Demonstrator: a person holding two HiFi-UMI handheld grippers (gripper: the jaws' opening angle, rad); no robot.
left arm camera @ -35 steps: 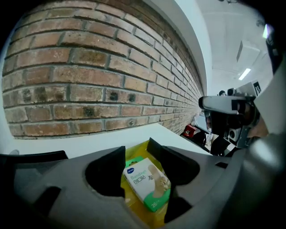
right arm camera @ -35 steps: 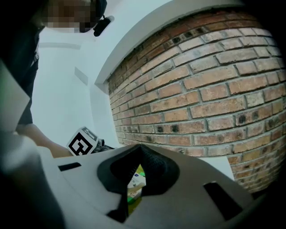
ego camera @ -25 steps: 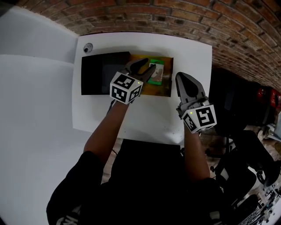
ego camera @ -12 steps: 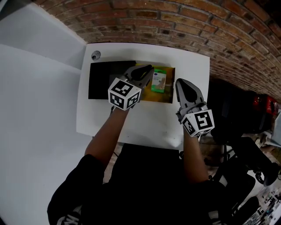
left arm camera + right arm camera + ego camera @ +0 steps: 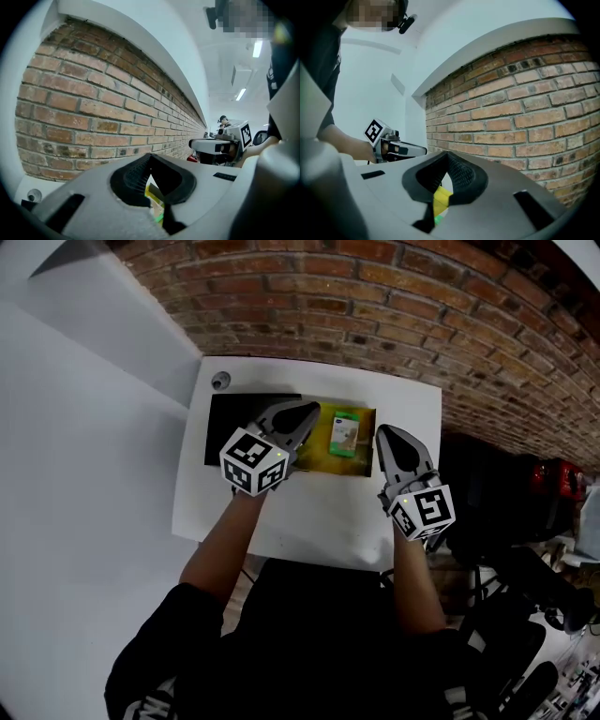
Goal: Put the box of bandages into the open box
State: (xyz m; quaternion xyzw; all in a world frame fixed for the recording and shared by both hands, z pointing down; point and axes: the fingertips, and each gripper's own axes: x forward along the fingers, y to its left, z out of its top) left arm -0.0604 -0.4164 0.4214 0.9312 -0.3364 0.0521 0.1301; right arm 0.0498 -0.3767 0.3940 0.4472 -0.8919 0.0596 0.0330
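Left gripper (image 5: 306, 413) has its two grey plastic jaws pressed together, tips meeting in a blunt point with nothing pinched between them. In its own view the ribbed black pads curve apart behind the tips and leave a teardrop gap, through which only a sliver of yellow and green far below shows. Its white marker cube (image 5: 253, 462) rides at the 6 o'clock end, above the person's bare forearm.

Right gripper (image 5: 386, 433) is likewise closed and empty. Its jaws form one smooth tapered wedge, and the ridged pads touch at the tip. Its own cube (image 5: 422, 512) sits at the wrist end.

From the head view, the box of bandages (image 5: 344, 434) lies flat inside the open box (image 5: 364, 461), toward that box's 12 o'clock side. It is a small rectangular carton, green at the far end and pale below. The open box is a shallow rectangular tray with a mustard-yellow lining. A flat matte black panel (image 5: 225, 427) lies right against its 9 o'clock side.

The left gripper's tip hangs over the seam between panel and tray, at about 9 o'clock from the bandage carton and clear of it. The right gripper points along the tray's 3 o'clock wall — just outside it.

All of this rests on a smooth white table (image 5: 309, 512) with rounded corners. A small round grey knob (image 5: 220, 381) stands near the table's 11 o'clock corner. Rough red brick wall (image 5: 375, 306) with pale mortar lines runs beyond the table's 12 o'clock edge.
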